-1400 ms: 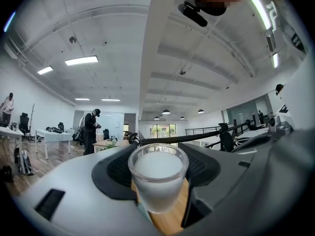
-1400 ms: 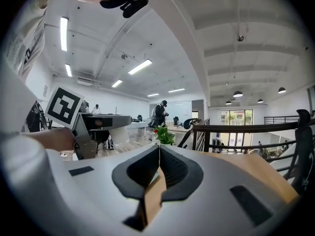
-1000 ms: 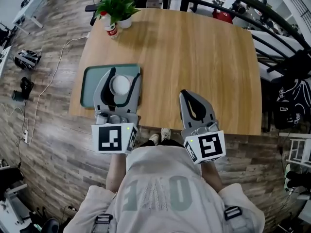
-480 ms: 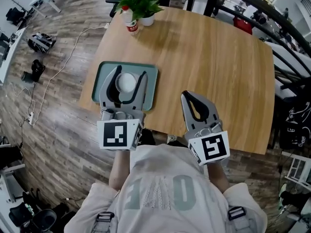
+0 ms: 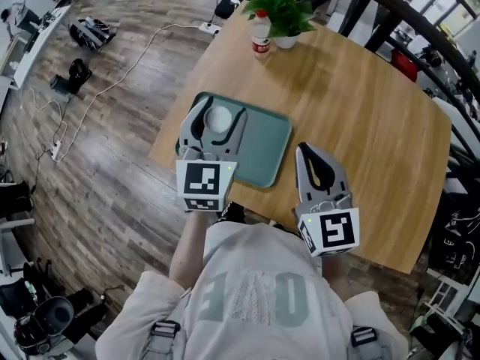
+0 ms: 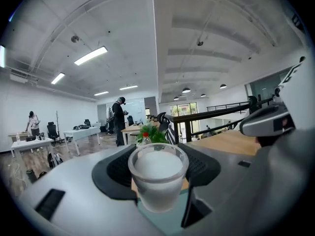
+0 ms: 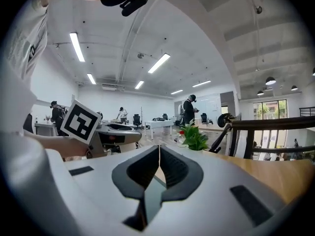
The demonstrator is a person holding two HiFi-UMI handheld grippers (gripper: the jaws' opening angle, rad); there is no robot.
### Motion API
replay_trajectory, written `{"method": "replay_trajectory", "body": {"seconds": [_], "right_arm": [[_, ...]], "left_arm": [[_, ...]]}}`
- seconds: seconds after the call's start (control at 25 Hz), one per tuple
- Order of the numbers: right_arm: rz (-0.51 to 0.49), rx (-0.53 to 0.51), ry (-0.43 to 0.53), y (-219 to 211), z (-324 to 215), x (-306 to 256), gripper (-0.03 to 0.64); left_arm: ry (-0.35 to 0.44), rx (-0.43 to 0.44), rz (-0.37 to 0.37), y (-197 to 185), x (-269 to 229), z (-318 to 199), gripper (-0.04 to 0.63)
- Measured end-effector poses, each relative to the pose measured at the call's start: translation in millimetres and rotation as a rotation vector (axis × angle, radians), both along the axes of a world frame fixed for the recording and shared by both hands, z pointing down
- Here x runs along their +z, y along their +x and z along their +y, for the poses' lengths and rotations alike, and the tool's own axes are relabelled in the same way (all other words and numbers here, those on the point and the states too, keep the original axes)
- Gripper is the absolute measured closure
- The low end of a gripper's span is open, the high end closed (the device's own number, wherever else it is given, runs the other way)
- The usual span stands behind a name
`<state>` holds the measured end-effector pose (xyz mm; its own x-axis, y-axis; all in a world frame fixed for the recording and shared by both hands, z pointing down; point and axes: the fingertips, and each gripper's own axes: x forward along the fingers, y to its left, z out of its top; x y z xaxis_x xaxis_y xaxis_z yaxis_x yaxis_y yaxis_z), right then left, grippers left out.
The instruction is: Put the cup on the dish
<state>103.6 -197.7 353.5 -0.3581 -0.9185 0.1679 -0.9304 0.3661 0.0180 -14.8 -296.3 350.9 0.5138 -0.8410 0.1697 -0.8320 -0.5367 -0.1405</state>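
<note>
**Item 1. Cup** (image 6: 158, 176). Small, clear and frosted white, upright. It stands on the left part of the dish, so by its position the placing looks done or all but done.

**Item 2. Dish** (image 5: 271, 145). A green tray with rounded corners, lying flat on the table (image 5: 360, 118) near its left near corner. Its right half is bare.

**Item 3. Left gripper** (image 5: 223, 108). It is lowered over the dish with the cup between its jaws. The jaws are parted. In the left gripper view thin strips of background show either side of the cup, so the pads seem to surround it rather than pinch it. Probable reason: the cup's weight is on the dish, and the jaws stay level so they can draw back toward the person without tipping it.

**Item 4. Right gripper** (image 7: 158, 151). Its jaws are closed, tip to tip, with nothing held. It is parked over bare table just right of the dish, near the near edge. It appears to be kept out of the working hand's way.

**Item 5. Sundries.** A potted plant (image 5: 281, 6) and a small bottle (image 5: 260, 40) stand at the far edge, well apart from the dish.
</note>
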Motion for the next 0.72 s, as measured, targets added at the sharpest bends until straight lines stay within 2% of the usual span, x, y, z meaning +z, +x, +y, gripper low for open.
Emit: {"method": "replay_trajectory", "body": {"seconds": [0.56, 0.72], "right_arm": [[0.029, -0.104, -0.139, -56, -68, 41, 0.595], [0.014, -0.135, -0.189, -58, -83, 58, 0.597]], "left_arm": [[-0.19, -0.077, -0.074, -58, 96, -87, 0.327], [-0.229, -0.101, -0.124, -64, 128, -108, 0.327]]}}
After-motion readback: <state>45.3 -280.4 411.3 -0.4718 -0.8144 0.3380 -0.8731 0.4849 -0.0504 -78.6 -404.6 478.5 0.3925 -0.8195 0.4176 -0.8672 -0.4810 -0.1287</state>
